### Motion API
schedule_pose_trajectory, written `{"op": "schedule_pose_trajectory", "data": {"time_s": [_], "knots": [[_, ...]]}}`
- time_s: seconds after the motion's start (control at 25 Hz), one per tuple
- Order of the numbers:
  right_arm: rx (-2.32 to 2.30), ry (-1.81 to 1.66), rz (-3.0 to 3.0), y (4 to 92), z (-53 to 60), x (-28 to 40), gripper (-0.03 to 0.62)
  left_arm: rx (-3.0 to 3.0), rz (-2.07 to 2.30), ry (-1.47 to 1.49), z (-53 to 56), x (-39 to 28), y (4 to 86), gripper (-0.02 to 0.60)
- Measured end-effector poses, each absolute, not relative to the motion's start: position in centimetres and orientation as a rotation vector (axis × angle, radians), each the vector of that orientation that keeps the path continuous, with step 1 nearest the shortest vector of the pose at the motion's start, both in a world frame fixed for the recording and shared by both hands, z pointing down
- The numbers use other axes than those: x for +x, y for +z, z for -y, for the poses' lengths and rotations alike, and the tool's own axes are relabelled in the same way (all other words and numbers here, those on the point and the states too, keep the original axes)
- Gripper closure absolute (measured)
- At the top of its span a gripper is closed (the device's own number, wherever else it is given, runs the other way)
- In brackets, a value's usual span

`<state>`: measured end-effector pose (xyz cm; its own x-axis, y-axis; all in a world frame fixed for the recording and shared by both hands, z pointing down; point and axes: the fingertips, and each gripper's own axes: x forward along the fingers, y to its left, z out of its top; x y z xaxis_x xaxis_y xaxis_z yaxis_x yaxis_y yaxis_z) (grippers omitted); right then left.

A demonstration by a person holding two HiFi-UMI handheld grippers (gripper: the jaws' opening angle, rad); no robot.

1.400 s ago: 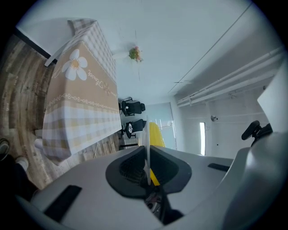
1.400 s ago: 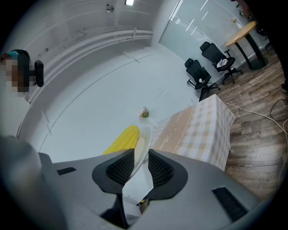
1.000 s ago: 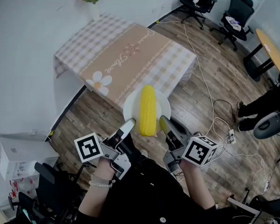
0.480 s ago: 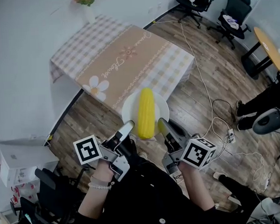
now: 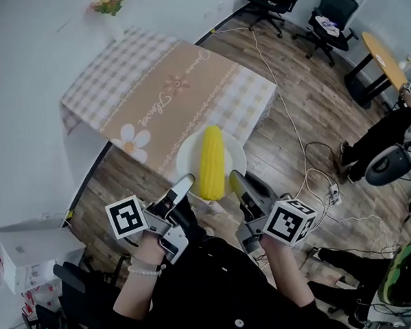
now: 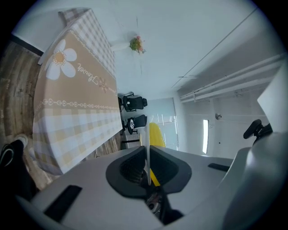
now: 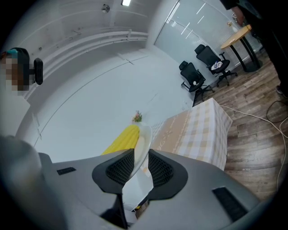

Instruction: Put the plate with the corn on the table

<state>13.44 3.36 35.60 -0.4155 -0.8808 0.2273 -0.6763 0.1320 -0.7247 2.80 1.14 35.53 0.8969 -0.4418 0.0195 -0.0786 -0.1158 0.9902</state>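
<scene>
Gripping the thin rim of the round white plate (image 5: pixel 185 149) are my left claw (image 5: pixel 183 184) and right claw (image 5: pixel 238 181). Ridged yellow corn (image 5: pixel 210 161) lies on it mid-frame, with the checked-cloth counter (image 5: pixel 153 87) at upper left.

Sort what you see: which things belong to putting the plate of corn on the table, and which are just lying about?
Job: plate, corn, table, left hand-held gripper, right hand-held gripper.
Lying about: chairs, flowers, box.
</scene>
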Motion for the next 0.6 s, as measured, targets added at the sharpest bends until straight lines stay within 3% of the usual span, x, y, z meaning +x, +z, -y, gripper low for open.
{"op": "schedule_pose_trajectory", "data": {"time_s": [0.6], "knots": [[-1.622, -1.158, -2.089, 35.7, 3.7, 13.3, 0.468, 1.681, 0.354, -0.264, 6.7, 2.8, 35.7, 0.551]]}}
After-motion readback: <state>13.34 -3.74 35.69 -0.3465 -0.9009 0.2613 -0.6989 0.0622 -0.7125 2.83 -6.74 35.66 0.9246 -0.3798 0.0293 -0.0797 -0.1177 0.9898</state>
